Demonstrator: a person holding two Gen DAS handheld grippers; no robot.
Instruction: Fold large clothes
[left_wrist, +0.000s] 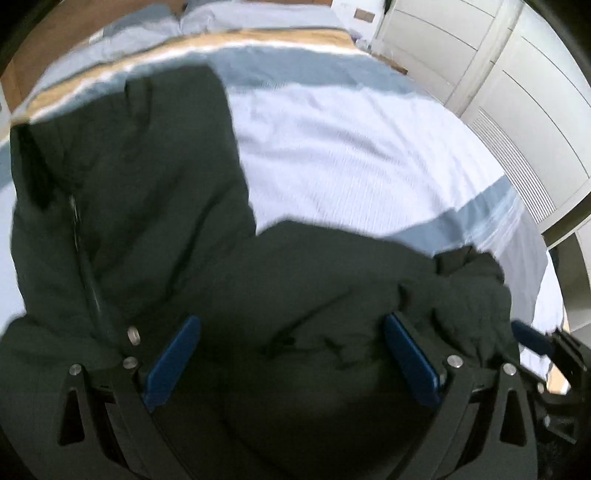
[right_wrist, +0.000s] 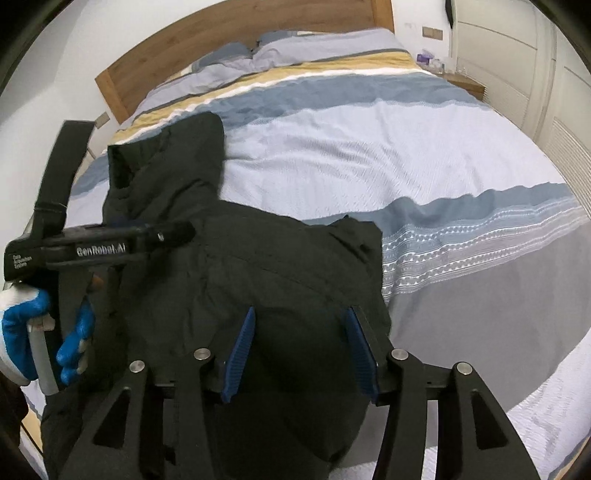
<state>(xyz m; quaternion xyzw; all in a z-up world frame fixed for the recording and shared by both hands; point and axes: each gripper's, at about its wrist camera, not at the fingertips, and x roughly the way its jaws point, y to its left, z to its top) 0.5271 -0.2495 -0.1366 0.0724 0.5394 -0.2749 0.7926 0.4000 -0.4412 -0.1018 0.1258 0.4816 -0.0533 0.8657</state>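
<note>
A dark green padded jacket (left_wrist: 147, 184) lies bunched on the bed, its zipper and a metal snap (left_wrist: 133, 336) showing at the left. My left gripper (left_wrist: 291, 321) hovers just above its crumpled lower part, blue pads wide apart and gripping nothing. In the right wrist view the jacket (right_wrist: 258, 258) runs from the far left toward me, with a folded part ending at the right (right_wrist: 354, 240). My right gripper (right_wrist: 301, 312) is open over that near part, the pads not pressing the cloth. A gloved hand (right_wrist: 22, 325) holds the left tool at the left.
The bed carries a striped duvet (right_wrist: 369, 147) in blue, white, grey and mustard, with pillows (right_wrist: 280, 44) and a wooden headboard (right_wrist: 221, 33) at the far end. White wardrobe doors (left_wrist: 517, 92) stand along the right side, beside a small nightstand (right_wrist: 465, 83).
</note>
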